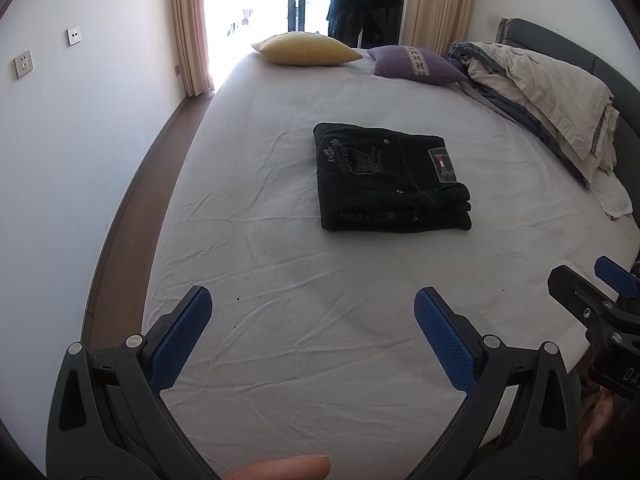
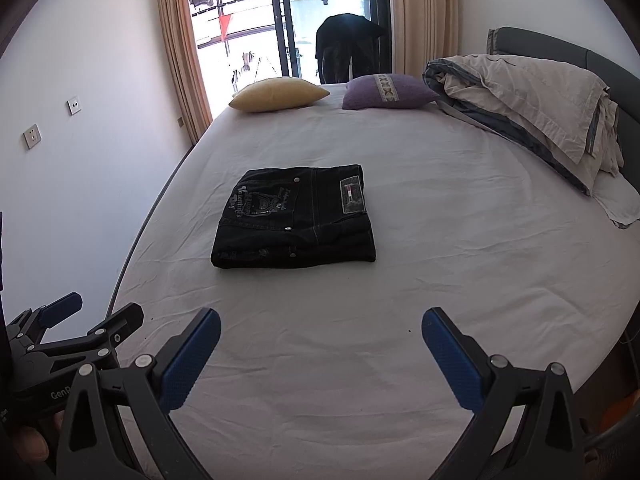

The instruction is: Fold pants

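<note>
Black jeans (image 1: 390, 178) sit mid-bed on the white sheet (image 1: 320, 340) as a compact stacked rectangle w/ back pocket & patch up, so folding looks done (maybe a tidy-up at most). Left gripper (image 1: 312, 312) & right gripper (image 2: 320, 334) both spread wide, holding nothing, near the bed edge, well apart from the jeans.

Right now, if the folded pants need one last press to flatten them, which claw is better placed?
Probably the right claw, by a small margin. Both claws are open, empty and pulled back from the folded black jeans. From the left claw the jeans lie further right of centre.
</note>
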A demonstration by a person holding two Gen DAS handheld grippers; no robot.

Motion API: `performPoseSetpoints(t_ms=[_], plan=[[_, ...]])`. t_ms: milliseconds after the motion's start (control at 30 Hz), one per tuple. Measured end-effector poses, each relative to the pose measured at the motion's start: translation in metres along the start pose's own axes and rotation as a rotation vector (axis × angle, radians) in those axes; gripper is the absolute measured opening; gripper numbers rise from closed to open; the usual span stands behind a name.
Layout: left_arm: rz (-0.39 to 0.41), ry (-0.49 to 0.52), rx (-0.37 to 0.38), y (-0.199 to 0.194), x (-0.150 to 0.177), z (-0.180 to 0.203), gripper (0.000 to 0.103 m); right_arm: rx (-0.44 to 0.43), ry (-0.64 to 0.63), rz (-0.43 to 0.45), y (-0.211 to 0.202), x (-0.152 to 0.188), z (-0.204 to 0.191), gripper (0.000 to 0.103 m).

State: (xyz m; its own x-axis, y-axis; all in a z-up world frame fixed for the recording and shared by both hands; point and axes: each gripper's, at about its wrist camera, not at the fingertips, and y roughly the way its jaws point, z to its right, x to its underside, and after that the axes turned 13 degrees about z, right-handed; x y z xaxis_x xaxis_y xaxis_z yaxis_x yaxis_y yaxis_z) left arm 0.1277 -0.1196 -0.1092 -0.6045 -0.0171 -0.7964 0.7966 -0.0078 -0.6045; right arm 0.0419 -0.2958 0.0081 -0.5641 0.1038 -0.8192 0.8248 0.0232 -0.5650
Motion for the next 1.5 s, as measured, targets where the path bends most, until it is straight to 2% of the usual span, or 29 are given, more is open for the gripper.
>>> performPoseSetpoints(t_ms=[1500], plan=[[-0.013, -0.01, -0.003, 0.0012, 0.0046, 0.0043, 0.103, -0.007, 0.0, -0.013, 0.0013, 0.009, -0.0017, 0.103]])
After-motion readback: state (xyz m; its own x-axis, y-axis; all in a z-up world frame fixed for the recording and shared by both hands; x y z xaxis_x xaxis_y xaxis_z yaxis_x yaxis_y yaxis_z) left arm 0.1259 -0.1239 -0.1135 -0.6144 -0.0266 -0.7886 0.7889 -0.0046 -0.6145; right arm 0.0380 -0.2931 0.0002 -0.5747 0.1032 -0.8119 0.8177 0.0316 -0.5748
